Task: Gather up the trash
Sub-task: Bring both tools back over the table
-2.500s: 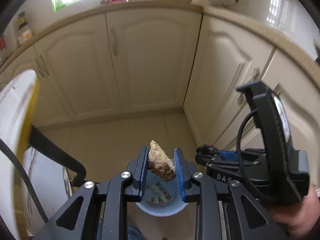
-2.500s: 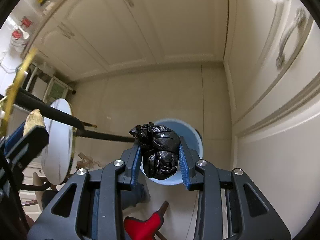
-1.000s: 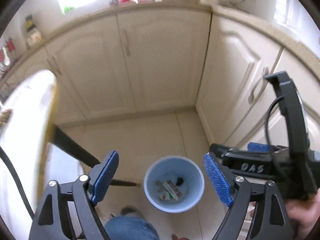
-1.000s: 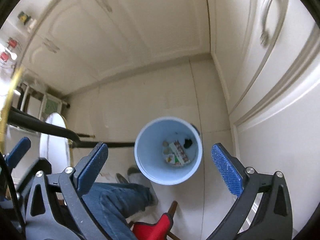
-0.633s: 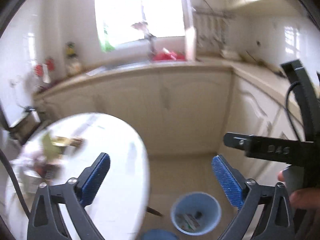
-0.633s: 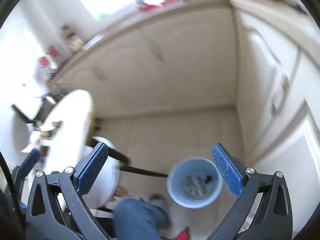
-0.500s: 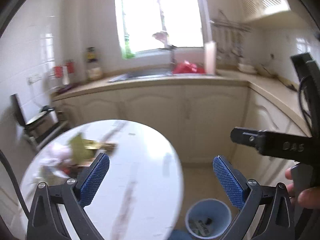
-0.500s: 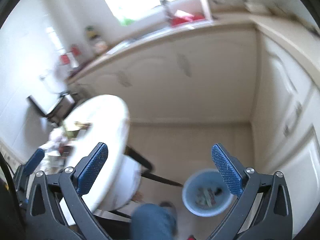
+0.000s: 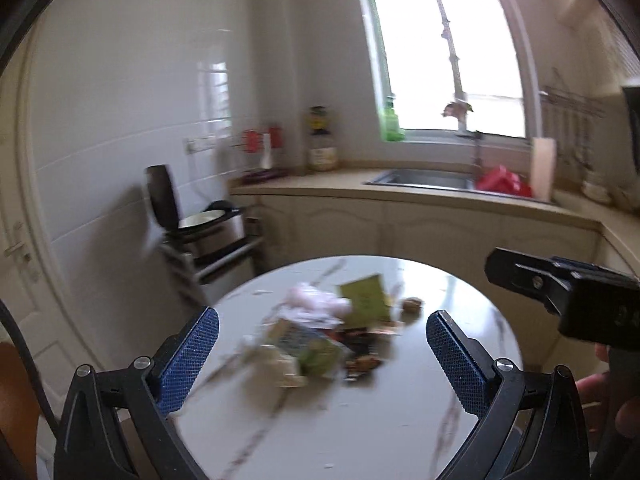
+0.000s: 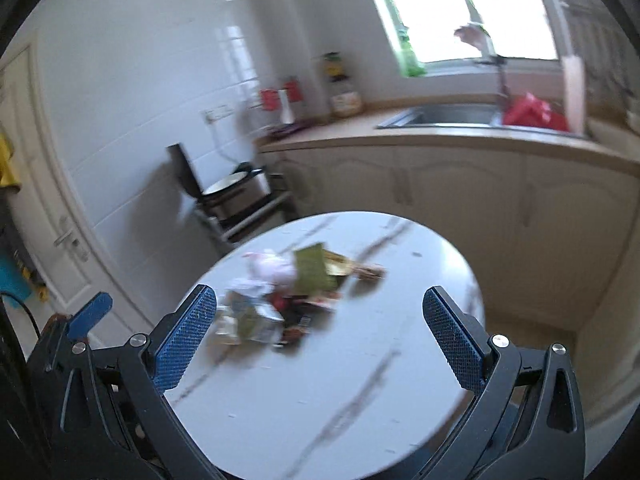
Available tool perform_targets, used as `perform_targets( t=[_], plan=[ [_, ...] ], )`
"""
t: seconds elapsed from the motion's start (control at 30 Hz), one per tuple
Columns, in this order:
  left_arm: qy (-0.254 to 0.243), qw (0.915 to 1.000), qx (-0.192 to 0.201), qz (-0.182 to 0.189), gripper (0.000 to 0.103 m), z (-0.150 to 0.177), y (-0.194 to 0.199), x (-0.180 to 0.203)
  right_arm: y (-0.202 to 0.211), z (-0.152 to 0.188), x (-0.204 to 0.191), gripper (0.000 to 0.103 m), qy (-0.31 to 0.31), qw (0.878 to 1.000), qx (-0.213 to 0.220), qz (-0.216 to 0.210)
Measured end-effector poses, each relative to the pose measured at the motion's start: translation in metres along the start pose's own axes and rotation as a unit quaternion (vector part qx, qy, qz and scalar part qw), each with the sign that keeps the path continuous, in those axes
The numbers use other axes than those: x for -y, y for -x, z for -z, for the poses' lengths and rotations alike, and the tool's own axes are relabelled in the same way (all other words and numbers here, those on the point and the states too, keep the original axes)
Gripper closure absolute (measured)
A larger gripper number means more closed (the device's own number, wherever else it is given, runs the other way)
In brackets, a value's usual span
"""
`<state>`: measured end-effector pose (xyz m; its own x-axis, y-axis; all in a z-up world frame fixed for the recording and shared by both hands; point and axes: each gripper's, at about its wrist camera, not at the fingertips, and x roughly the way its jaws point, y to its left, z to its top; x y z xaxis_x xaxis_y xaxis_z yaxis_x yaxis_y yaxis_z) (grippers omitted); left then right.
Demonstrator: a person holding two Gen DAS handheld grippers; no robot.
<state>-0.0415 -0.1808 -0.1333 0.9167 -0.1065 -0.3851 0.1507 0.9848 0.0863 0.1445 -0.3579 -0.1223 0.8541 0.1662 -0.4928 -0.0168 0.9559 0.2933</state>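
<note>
Both the left gripper (image 9: 322, 356) and right gripper (image 10: 320, 334) have fingers wide apart and empty, so the next step seems reaching to the trash (image 9: 320, 332) ahead on the desk (image 9: 380, 420).

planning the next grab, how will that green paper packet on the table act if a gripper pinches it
The green packet looks flat and thin, so it is probably light and floppy and may bend when pinched. It leans on the trash pile, so lifting it could drag neighbouring scraps. On the glossy table it may slide if pushed.
</note>
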Motion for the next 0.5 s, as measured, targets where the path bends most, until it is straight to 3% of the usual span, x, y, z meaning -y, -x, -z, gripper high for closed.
perform_targets(
  t=[0.17,0.5],
  plan=[
    [0.025,0.9992,0.003,-0.032,0.000,-0.005,0.015,-0.013,-0.004,-0.001,-0.044,0.000,0.035,0.999,0.009,-0.024],
    [0.051,0.9968,0.009,-0.060,0.000,-0.021,0.029,-0.031,0.008,-0.010,-0.083,0.000,0.086,0.996,0.039,0.003]
  ],
)
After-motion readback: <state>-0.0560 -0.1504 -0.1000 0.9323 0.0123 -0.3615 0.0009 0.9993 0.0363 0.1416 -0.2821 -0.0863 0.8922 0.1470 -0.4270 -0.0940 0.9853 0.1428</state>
